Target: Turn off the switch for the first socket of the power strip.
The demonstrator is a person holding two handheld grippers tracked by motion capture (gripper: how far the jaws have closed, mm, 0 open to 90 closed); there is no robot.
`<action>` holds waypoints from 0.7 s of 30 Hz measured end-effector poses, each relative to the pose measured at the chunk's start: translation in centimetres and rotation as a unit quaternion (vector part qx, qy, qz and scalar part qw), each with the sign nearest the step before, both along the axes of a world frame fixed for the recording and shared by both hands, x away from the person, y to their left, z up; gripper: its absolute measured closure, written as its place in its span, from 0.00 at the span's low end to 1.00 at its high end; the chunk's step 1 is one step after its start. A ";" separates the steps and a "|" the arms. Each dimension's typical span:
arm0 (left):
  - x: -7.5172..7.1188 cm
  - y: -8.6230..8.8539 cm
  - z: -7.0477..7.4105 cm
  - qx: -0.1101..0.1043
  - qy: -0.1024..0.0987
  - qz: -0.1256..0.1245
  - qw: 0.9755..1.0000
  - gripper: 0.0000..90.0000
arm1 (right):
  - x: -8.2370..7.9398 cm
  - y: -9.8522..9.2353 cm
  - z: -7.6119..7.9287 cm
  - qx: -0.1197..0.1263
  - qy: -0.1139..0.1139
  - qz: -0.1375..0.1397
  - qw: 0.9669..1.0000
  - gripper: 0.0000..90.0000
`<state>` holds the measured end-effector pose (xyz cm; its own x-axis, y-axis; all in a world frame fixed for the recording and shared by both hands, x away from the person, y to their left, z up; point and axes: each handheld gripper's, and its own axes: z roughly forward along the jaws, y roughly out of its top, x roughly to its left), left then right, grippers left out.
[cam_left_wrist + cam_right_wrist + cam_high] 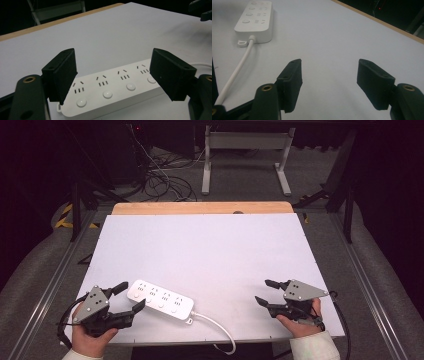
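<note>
The white worktop [210, 250] is smooth and carries little to stop a sliding thing, and that is the main hazard here. The white power strip [160, 300] lies flat just ahead of the left hand-held gripper [129, 298], whose jaws stand wide and straddle the strip's near end without pressing on it; in the left gripper view the strip [110, 92] sits between and beyond the two black pads, slightly skewed to them. If the jaws close from this angle, one pad probably meets a corner first and shoves the strip sideways across the slick surface instead of clamping it. The right hand-held gripper [264, 291] rests well apart to the strip's far side, jaws open on nothing, so it offers no steadying. The white cable [215, 325] trails from the strip's end nearer that gripper and off the worktop's near edge; its hanging weight could tug or pivot the strip once lifted. Smallest, the socket buttons [107, 94] might be pressed by a stray pad.
</note>
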<state>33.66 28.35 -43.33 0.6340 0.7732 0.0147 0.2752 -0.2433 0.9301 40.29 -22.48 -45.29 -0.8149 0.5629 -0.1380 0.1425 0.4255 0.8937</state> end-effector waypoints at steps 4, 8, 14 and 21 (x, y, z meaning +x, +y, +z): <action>-0.1 0.0 0.3 0.007 0.002 -0.001 1.000 0.27 | 0.0 0.0 0.0 0.006 0.001 0.006 1.000 0.41; -0.2 -0.1 0.5 0.016 -0.004 -0.003 1.000 0.26 | 0.0 -0.1 0.0 0.010 0.003 0.007 1.000 0.42; -0.2 -0.1 0.8 0.018 0.000 -0.010 1.000 0.29 | 0.0 0.0 0.0 0.010 0.005 0.006 1.000 0.42; -0.3 -0.2 1.2 0.021 0.003 -0.025 0.999 0.34 | 0.1 0.0 -0.1 0.008 0.007 0.007 1.000 0.43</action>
